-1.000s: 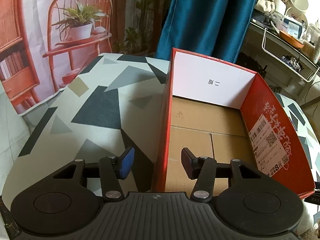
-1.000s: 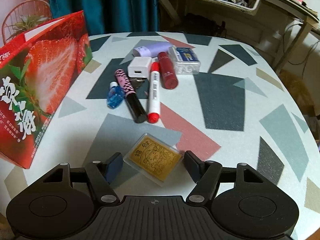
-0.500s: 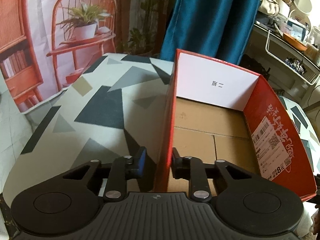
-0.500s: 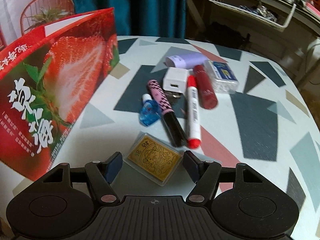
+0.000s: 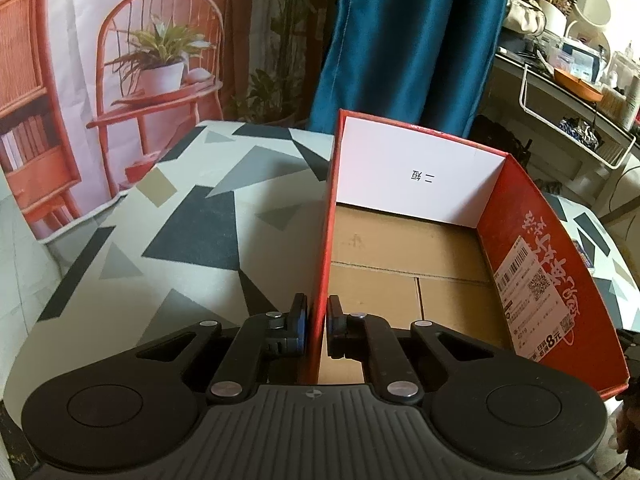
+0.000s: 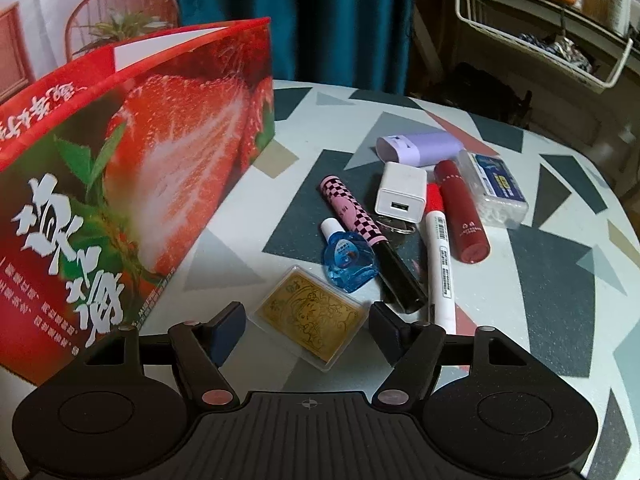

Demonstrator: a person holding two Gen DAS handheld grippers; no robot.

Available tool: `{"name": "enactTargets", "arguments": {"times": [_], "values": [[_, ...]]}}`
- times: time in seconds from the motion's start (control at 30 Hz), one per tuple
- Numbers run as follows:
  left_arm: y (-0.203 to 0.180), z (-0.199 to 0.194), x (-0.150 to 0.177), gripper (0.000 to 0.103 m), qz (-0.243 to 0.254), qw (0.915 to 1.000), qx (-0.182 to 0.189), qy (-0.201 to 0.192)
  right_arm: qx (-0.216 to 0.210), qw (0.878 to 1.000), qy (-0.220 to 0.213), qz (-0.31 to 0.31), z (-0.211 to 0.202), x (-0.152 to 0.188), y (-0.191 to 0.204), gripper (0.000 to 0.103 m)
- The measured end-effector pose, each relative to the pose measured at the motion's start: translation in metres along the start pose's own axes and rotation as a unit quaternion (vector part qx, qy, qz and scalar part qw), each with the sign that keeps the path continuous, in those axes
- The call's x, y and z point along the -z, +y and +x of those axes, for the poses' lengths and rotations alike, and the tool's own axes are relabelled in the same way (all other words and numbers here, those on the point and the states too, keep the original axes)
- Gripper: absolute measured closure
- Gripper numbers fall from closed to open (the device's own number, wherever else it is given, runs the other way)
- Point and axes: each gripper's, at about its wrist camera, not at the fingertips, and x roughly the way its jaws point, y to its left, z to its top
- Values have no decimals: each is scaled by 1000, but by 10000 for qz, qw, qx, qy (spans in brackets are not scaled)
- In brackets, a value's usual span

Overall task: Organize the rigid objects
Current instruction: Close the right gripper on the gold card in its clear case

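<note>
A red strawberry-print cardboard box (image 5: 524, 248) stands open on the patterned table, its brown bottom bare. My left gripper (image 5: 317, 330) is shut on the box's near left wall (image 5: 325, 240). In the right wrist view the same box (image 6: 132, 168) stands at the left. My right gripper (image 6: 306, 320) is open, one finger on each side of a gold card in a clear case (image 6: 311, 316) that lies flat on the table.
Beyond the card lie a blue dropper bottle (image 6: 350, 262), a pink checked tube (image 6: 372, 240), a white marker (image 6: 439, 260), a red tube (image 6: 460, 212), a white charger (image 6: 401, 193), a lilac case (image 6: 418, 148) and a clear box (image 6: 496, 188). A wire shelf (image 6: 552, 44) hangs behind.
My left gripper has closed onto the box wall. My right gripper has moved left towards the box and stays open around the gold card.
</note>
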Motion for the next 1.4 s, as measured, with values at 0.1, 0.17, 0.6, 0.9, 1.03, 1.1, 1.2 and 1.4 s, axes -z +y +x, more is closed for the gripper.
{"name": "enactTargets", "arguments": {"times": [0.1, 0.17, 0.6, 0.9, 1.03, 1.1, 1.2, 1.4], "values": [[1, 0, 1, 93, -32, 10000, 15, -28, -29, 10000, -15, 85, 2, -2, -1, 33], [0, 0, 2, 93, -26, 10000, 9, -40, -6, 9999, -40, 104, 4, -3, 0, 29], [2, -3, 6, 93, -95, 9999, 40, -91, 239, 9992, -101, 318, 0, 3, 0, 35], [4, -6, 10, 92, -169, 9997, 54, -136, 315, 9986, -220, 352, 1, 3, 1, 41], [4, -8, 13, 92, -207, 9997, 60, -152, 317, 9984, -271, 376, 1, 5, 1, 45], [4, -10, 14, 92, -207, 9996, 42, -164, 316, 9983, -293, 383, 0, 5, 2, 46], [4, -11, 16, 92, -230, 9996, 27, -180, 310, 9983, -315, 377, 0, 5, 1, 46], [2, -14, 18, 92, -211, 9996, -32, -178, 288, 9983, -353, 351, 0, 7, 1, 46]]}}
